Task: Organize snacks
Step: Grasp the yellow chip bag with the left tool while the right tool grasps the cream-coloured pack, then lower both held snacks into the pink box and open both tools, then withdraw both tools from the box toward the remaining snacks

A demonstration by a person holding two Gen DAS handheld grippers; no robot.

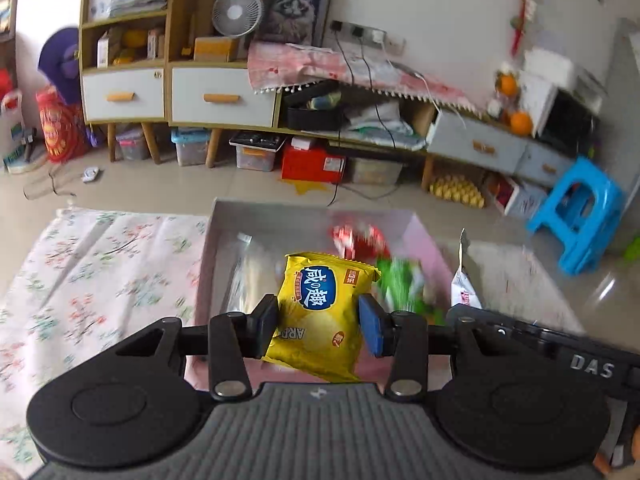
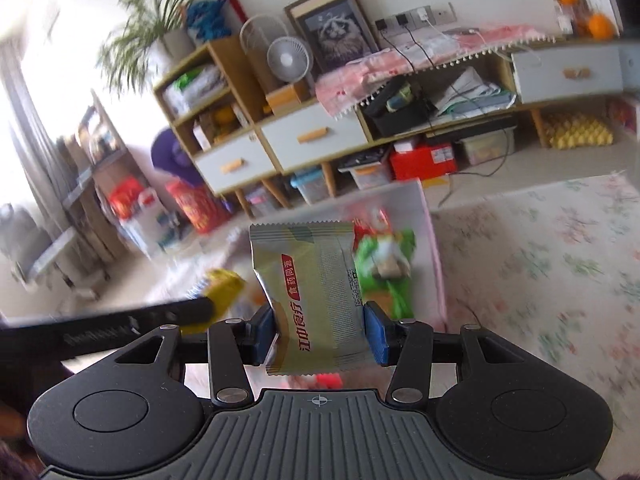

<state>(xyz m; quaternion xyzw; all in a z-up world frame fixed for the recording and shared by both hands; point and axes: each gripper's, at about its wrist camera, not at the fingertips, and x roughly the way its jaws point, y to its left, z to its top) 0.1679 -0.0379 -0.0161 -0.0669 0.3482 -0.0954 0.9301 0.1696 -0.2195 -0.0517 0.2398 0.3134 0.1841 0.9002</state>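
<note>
My left tool (image 1: 319, 322) pinches yellow chip bag (image 1: 320, 312) above the pink box (image 1: 224, 240) | my right tool (image 2: 320, 330) pinches pale green snack packet (image 2: 312, 292) over same box (image 2: 434, 248) | red and green packets (image 1: 376, 256) inside

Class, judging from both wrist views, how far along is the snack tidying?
Done: red packet and green packet already lie in the pink box. In hand: left gripper grips a yellow packet; right gripper grips a beige packet. Left: dropping both in.
</note>
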